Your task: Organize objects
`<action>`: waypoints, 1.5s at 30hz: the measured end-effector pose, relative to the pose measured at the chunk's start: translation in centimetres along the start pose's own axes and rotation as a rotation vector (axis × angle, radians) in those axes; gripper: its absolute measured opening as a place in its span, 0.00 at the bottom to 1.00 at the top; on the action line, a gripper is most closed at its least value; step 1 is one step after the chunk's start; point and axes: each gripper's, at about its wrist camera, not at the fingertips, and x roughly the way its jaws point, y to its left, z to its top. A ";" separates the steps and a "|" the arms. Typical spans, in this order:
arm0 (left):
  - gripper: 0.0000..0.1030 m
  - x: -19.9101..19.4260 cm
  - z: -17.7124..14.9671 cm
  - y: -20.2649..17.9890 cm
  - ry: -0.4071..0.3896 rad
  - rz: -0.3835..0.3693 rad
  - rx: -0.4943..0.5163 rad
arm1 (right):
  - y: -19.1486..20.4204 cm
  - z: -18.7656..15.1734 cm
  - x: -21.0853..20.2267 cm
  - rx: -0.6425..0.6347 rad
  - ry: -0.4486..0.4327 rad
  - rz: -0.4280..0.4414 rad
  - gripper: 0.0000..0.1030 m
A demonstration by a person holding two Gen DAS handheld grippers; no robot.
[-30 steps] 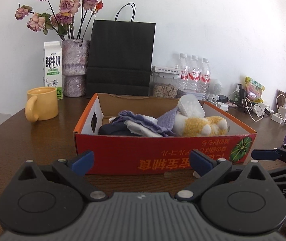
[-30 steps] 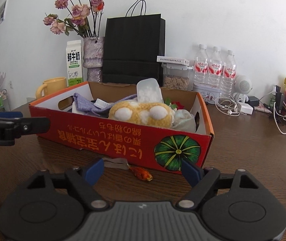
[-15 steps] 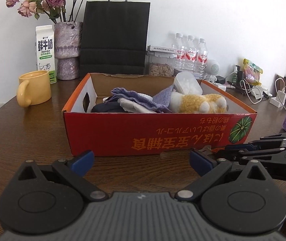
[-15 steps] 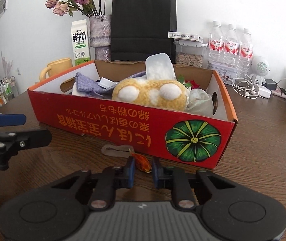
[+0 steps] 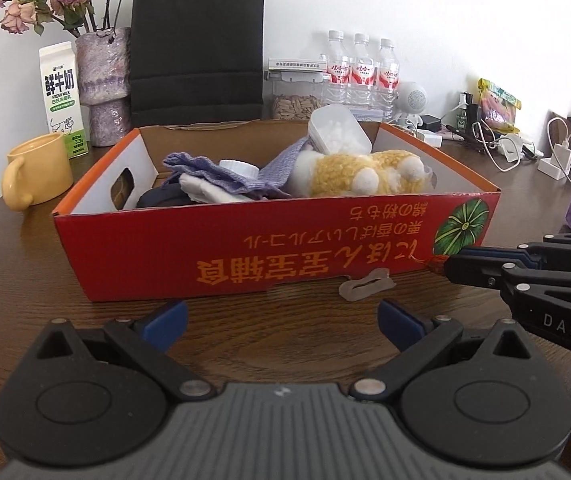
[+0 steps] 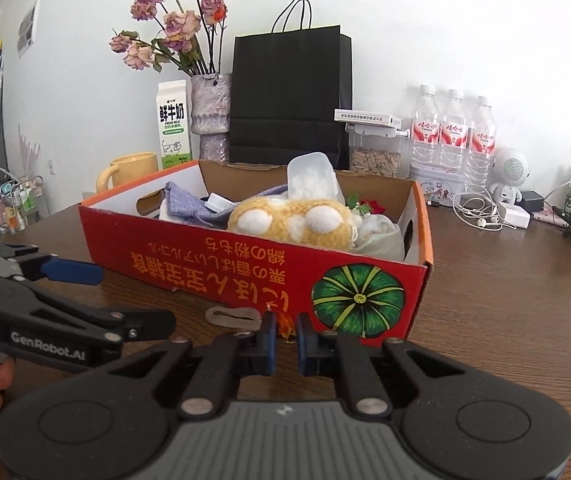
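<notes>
My right gripper (image 6: 284,330) clenches the small orange trinket (image 6: 285,325) on the table (image 6: 505,320) before the red box (image 6: 245,264), already mostly packed; its clear tag (image 6: 231,316) trails. My left gripper (image 5: 281,322) waits, spread and empty.

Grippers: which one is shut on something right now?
The right gripper, jaws clamped on the small orange trinket. The left gripper stands open, empty.

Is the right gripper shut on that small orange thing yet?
Shut on it: the right gripper pads press the orange trinket between them, on the table in front of the red box.
</notes>
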 end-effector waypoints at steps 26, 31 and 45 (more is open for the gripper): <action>0.07 1.1 1.0 -5.5 0.010 0.022 0.025 | -1.7 -0.9 -2.9 0.011 -0.107 -0.025 0.09; 0.07 -1.8 1.4 -4.9 -0.070 0.000 0.037 | -1.2 -0.7 -3.7 0.008 -0.154 -0.027 0.09; 0.07 -4.3 7.1 0.9 -0.241 0.042 -0.044 | 1.8 5.9 -2.2 -0.031 -0.257 -0.034 0.09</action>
